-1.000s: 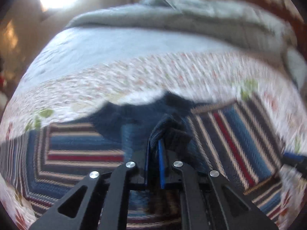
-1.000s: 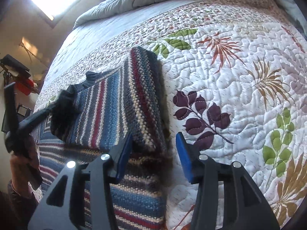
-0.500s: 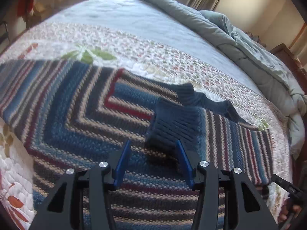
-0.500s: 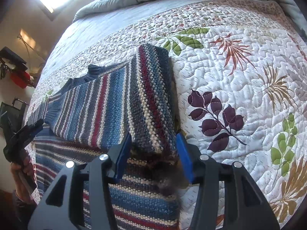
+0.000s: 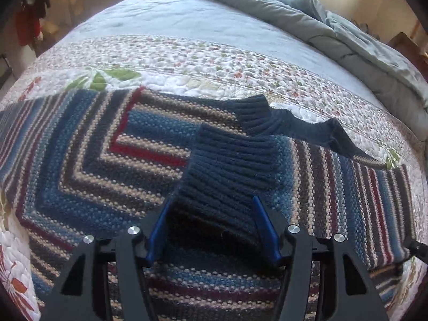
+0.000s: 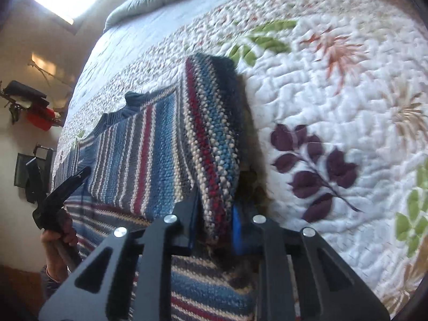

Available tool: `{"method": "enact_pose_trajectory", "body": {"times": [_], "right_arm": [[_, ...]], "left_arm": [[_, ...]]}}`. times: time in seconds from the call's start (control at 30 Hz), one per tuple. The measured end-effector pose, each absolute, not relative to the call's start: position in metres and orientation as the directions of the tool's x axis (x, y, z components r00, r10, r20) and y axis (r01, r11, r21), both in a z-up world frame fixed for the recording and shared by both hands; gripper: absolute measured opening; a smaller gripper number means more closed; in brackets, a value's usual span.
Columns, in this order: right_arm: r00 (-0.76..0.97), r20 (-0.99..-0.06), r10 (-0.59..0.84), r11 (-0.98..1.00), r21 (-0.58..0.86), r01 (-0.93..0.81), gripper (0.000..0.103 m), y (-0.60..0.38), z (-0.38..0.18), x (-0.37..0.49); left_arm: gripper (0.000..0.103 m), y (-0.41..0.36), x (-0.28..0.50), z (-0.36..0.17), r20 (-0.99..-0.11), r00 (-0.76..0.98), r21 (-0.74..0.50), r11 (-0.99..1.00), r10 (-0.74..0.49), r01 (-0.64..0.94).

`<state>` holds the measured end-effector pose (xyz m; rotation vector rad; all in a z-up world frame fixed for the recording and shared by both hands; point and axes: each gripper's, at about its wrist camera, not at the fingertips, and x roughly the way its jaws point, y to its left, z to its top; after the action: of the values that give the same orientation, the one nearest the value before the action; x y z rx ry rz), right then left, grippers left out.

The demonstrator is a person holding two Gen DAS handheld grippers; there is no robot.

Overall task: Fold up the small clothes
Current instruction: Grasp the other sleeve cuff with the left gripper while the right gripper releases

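A striped knit sweater (image 5: 107, 160) in blue, red, cream and navy lies spread on the bed. Its right sleeve is folded across the chest, and the navy ribbed cuff (image 5: 227, 174) rests on the body. My left gripper (image 5: 212, 227) is open, its blue pads on either side of the cuff. In the right wrist view my right gripper (image 6: 214, 222) is shut on the folded edge of the sweater (image 6: 214, 147) at its right side. The left gripper (image 6: 61, 195) and the hand that holds it show at the left of that view.
The sweater lies on a white quilt (image 6: 334, 107) with leaf and flower prints. A grey duvet (image 5: 334, 34) is bunched at the head of the bed. A wall with dark and red items (image 6: 37, 107) is left of the bed.
My left gripper let go of the navy cuff, opened and now stands around it on the sweater. My right gripper closed on the sweater's folded right edge.
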<state>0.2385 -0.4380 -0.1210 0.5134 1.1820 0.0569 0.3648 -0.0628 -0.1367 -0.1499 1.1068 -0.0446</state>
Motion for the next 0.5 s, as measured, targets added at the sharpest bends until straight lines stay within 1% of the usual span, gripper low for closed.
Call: {"method": "enact_pose_trajectory", "body": {"times": [0.07,0.17,0.27,0.3,0.4,0.43,0.47,0.5], "right_arm": [[0.374,-0.887,0.271,0.887,0.381,0.262,0.018,-0.441,-0.126,0.234],[0.340,-0.910,0.236,0.903,0.335,0.270,0.020,-0.434,-0.143,0.238],[0.372,-0.906,0.203,0.924,0.303,0.234,0.028,-0.423,-0.130,0.238],[0.389,-0.902,0.186,0.928,0.292,0.233,0.034,-0.421,-0.124,0.235],[0.434,-0.897,0.079,0.954,0.195,0.228,0.035,-0.411,-0.097,0.217],[0.442,-0.894,0.068,0.958,0.182,0.221,0.035,-0.409,-0.092,0.211],[0.450,-0.890,0.072,0.960,0.184,0.210,0.035,-0.404,-0.087,0.207],[0.453,-0.887,0.092,0.960,0.200,0.197,0.035,-0.401,-0.084,0.202]], "left_arm": [[0.066,-0.067,0.363,-0.139,-0.887,0.452,-0.121,0.992,-0.094,-0.032],[0.066,-0.072,0.365,-0.142,-0.888,0.455,-0.086,0.996,-0.064,-0.028],[0.066,-0.066,0.362,-0.134,-0.884,0.456,-0.115,0.993,-0.100,-0.005],[0.066,-0.061,0.359,-0.130,-0.884,0.451,-0.134,0.991,-0.120,0.001],[0.067,-0.034,0.341,-0.117,-0.885,0.445,-0.154,0.988,-0.139,0.003],[0.070,-0.017,0.332,-0.113,-0.884,0.448,-0.150,0.989,-0.131,-0.008],[0.074,0.000,0.325,-0.110,-0.884,0.451,-0.147,0.989,-0.122,-0.021],[0.075,0.014,0.320,-0.108,-0.883,0.455,-0.141,0.989,-0.111,-0.033]]}}
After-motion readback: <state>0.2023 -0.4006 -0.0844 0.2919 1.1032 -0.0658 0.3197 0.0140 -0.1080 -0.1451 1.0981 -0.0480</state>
